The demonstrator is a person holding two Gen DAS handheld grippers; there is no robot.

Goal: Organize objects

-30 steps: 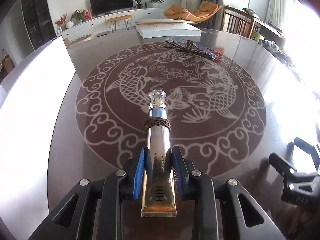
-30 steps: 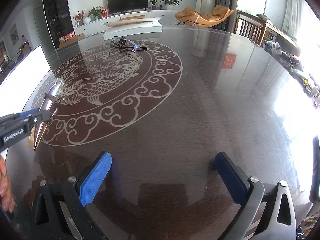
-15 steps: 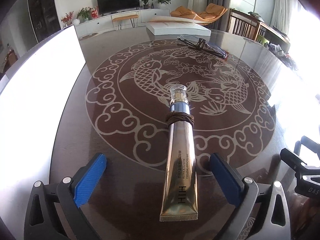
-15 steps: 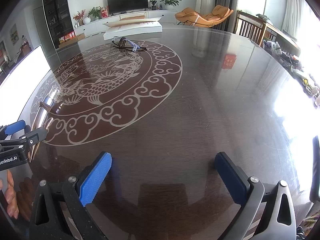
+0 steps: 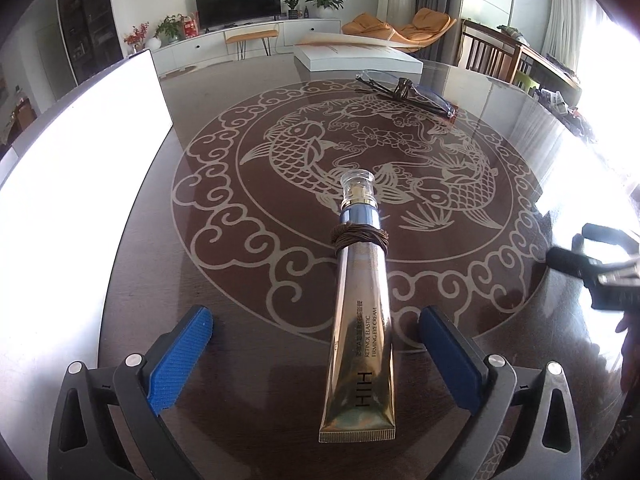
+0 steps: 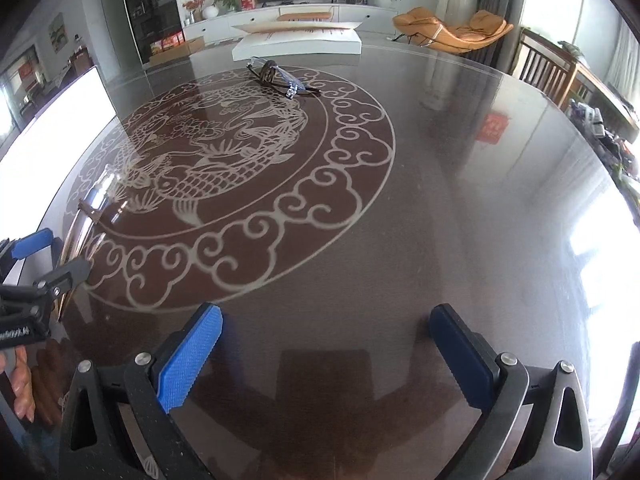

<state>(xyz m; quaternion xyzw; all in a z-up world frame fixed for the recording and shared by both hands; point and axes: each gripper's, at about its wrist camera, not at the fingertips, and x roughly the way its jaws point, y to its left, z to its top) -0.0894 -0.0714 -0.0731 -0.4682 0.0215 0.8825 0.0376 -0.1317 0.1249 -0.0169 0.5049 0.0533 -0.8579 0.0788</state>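
At the bottom of the left wrist view the left gripper (image 5: 314, 344) stood with its jaws spread wide, the blue pads (image 5: 178, 360) well clear on either side of a gold eye cream tube (image 5: 360, 332) that lay flat on the dark glossy table (image 5: 136, 280) between them, touched by neither pad. The tube's crimped end sat lowest in the frame and its clear cap (image 5: 357, 186) pointed up toward the frame's centre, with a brown hair tie (image 5: 360, 237) wound around its neck just below the blue collar. It rested across the lower edge of the pale carp medallion (image 5: 304, 148) printed on the tabletop. At the right edge of that view part of the right gripper (image 5: 600, 268) showed, slightly blurred. In the right wrist view the right gripper (image 6: 324, 354) filled the bottom, its jaws likewise spread with only bare table between the pads; at the lower left edge the left gripper (image 6: 44, 256) and some fingers (image 6: 22, 388) of the person's hand were visible, the tube (image 6: 86, 216) lying just beyond it. Farther up, near the medallion's upper rim, lay folded eyeglasses (image 5: 404, 94) with another brown hair tie (image 5: 401, 90) around them. Beyond them a flat white box (image 5: 356, 58) sat at the table's far edge, and a bright white panel (image 5: 76, 168) glared along the left side.
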